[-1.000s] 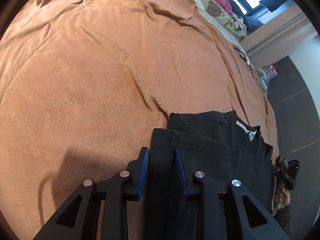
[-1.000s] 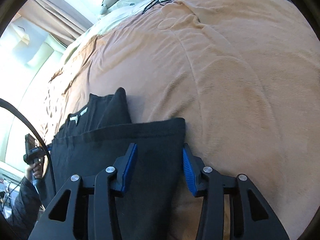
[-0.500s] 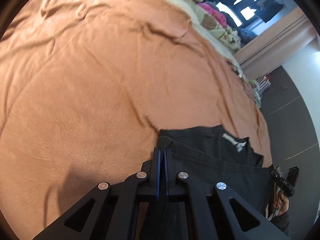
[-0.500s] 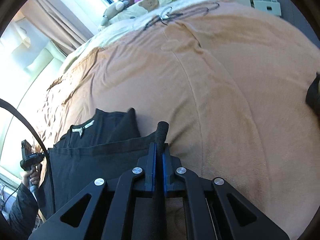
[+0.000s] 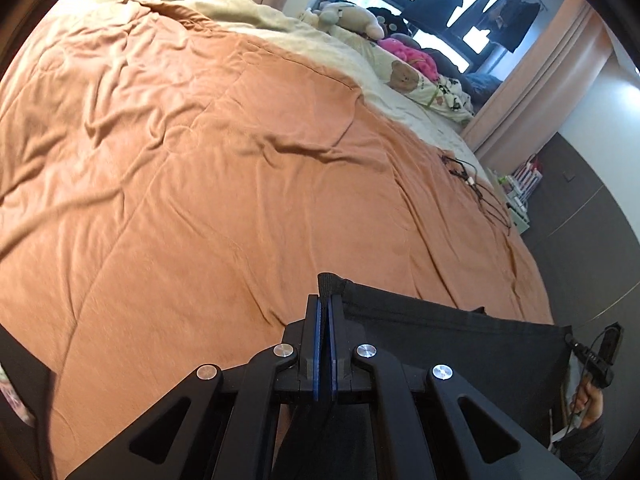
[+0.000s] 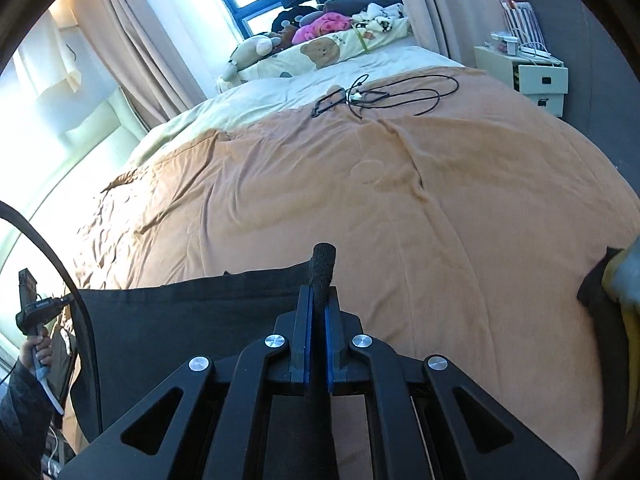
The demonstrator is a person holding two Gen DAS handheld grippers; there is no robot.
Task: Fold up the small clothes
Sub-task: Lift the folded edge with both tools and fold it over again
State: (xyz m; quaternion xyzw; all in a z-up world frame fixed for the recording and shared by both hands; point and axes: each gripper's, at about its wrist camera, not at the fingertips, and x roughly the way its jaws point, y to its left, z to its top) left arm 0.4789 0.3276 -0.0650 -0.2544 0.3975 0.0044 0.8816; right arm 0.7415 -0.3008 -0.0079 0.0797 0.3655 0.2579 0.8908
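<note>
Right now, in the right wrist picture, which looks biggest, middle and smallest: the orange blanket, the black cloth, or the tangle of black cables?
1. Orange blanket, biggest by far.
2. Black cloth, though it is close to the camera, which makes it look larger.
3. Black cables, smallest, but far away.

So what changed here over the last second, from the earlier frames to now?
Both claws closed on the black garment: the left claw and the right claw each pinch an edge corner. Both then lifted, stretching the edge taut between them above the orange bedspread. The bedspread and cables stayed put.
</note>
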